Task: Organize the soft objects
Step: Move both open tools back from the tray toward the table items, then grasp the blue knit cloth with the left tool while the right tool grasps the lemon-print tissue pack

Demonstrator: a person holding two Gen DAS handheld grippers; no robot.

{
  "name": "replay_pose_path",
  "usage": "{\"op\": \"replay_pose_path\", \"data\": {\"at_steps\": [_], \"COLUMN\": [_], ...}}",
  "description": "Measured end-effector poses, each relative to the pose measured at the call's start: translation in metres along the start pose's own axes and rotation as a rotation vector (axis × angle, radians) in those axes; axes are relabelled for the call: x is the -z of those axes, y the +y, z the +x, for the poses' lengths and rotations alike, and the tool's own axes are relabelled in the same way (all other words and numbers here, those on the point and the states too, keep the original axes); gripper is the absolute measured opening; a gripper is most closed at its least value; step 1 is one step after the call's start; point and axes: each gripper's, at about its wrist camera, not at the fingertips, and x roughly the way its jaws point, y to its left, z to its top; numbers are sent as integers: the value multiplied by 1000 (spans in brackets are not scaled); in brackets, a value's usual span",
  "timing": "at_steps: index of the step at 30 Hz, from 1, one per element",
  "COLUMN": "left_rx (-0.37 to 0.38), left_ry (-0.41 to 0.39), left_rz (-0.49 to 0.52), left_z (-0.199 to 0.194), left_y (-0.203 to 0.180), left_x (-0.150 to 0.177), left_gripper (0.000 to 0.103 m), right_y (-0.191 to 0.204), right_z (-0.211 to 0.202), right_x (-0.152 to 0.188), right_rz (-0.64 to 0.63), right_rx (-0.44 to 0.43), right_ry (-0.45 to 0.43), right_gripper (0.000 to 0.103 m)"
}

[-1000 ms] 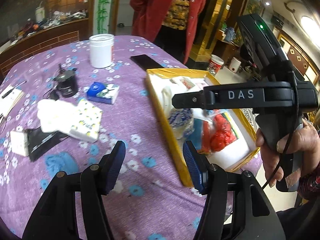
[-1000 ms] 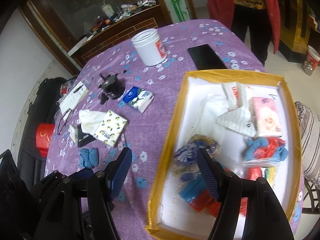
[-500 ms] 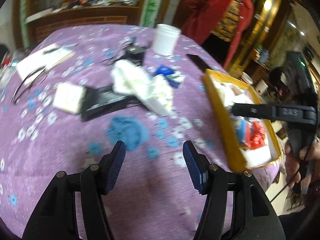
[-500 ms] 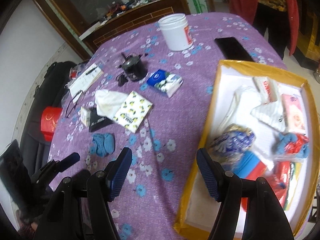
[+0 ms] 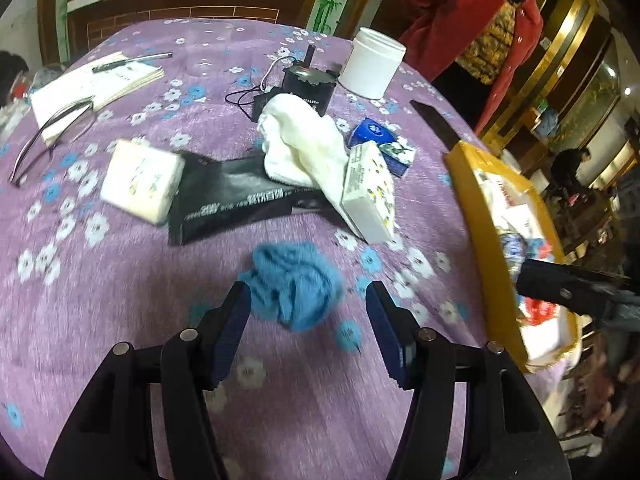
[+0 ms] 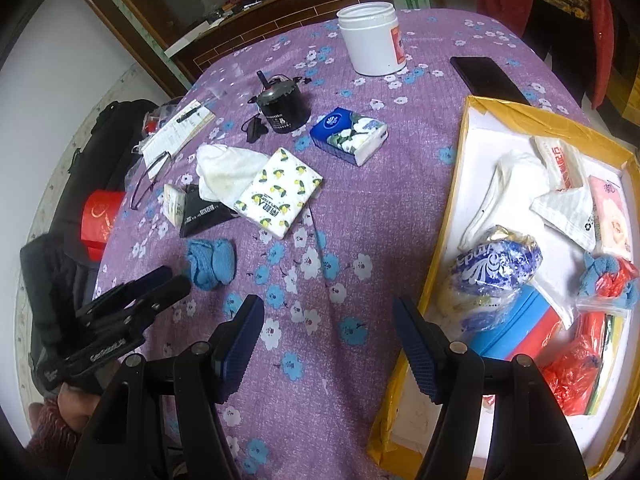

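Centrally in the left wrist view, the left gripper (image 5: 308, 312) points steeply down at a crumpled blue knitted cloth (image 5: 294, 284) lying on the purple flowered worktop (image 5: 120, 300). Its fingers (image 5: 232, 332) stand released, one to either side of the cloth's near edge, with nothing pressed between them; this straddling pose suits a pinch from above, so the step in hand is judged to be the approach to a grasp.

At 12 o'clock from the cloth lie further soft items: a white towel (image 5: 300, 148) draped partly over a black packet (image 5: 236, 196), a lemon-print tissue pack (image 5: 368, 196) leaning against the towel, and a second tissue pack (image 5: 140, 184) at 10 o'clock. A blue tissue pack (image 6: 348, 136) lies apart from these, towards the white jar (image 6: 372, 38).

At 3 o'clock sits the yellow-rimmed box (image 6: 448, 216), which already holds tissue packs, plastic bags and a blue-printed wrapped bundle (image 6: 496, 268); it is judged to be the collecting place, which explains its position within reach of both hands.

The right gripper (image 6: 328, 344) hovers over bare worktop just beside the box's rim, fingers (image 6: 416, 348) released and empty, probably waiting so as not to crowd the other hand.
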Motion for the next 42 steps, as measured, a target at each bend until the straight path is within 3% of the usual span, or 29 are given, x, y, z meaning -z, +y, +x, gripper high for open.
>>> {"op": "replay_pose_path", "data": {"at_steps": [4, 6, 9, 23, 32, 35, 36, 42], "left_rx": [-23, -46, -45, -53, -30, -17, -15, -4], "left_ry": [-1, 14, 9, -13, -8, -7, -6, -5], "left_rz": [14, 28, 42, 86, 120, 123, 125, 144], "left_z": [14, 22, 22, -12, -17, -15, -15, -13], "left_y": [-1, -1, -3, 9, 16, 18, 18, 16], "left_x": [-8, -10, -9, 16, 24, 24, 24, 20], "left_gripper": [57, 38, 35, 31, 32, 32, 32, 31], "right_y": [2, 4, 4, 22, 18, 27, 33, 54], "right_z": [0, 2, 6, 69, 121, 125, 125, 105], "right_x": [-1, -3, -8, -71, -84, -83, -83, -73], "right_rz": [-15, -19, -9, 160, 289, 234, 192, 25], "right_rx": [-1, -18, -49, -181, -155, -117, -98, -16], "right_ry": [4, 10, 12, 73, 133, 118, 116, 67], "right_gripper": [69, 69, 75, 77, 78, 69, 59, 57]}}
